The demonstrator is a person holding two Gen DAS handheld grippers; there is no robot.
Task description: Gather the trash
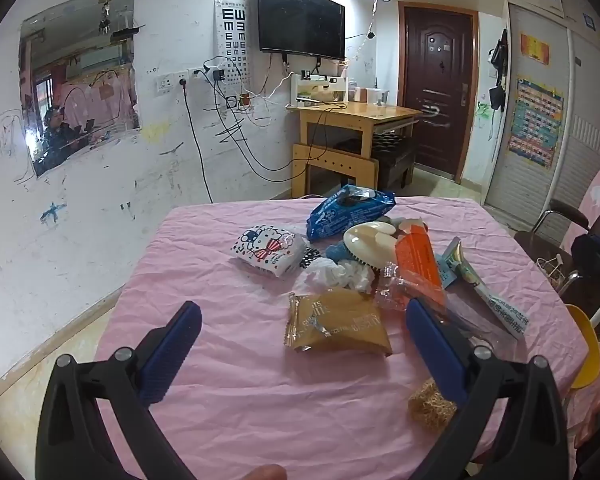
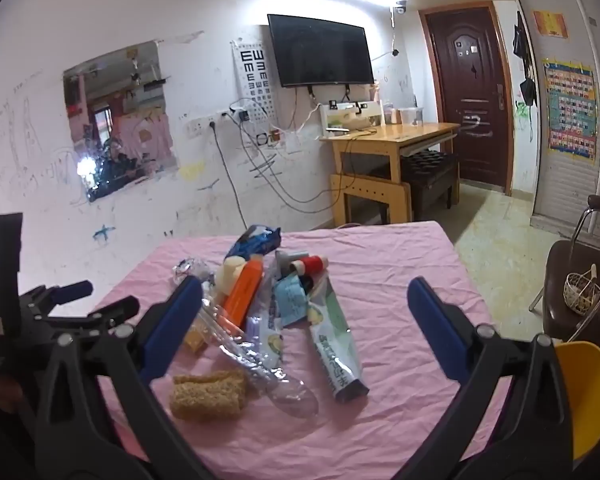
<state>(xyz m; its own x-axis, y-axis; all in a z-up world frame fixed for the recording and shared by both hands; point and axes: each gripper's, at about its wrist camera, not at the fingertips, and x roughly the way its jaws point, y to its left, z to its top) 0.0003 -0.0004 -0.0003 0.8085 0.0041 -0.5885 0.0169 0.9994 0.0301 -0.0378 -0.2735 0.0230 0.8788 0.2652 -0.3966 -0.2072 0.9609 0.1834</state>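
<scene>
Brown wrapper (image 1: 337,324) reads "BISCUITS"; white pouch (image 1: 269,249) shows Hello Kitty.

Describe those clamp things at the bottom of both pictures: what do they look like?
Each is a hand-held tool. The left tool and the right tool look alike: two black plastic arms with triangular cut-outs and silver rivets, each ending in a flat blue ribbed pad. No cables show. The right view also shows the left tool's black body.
</scene>
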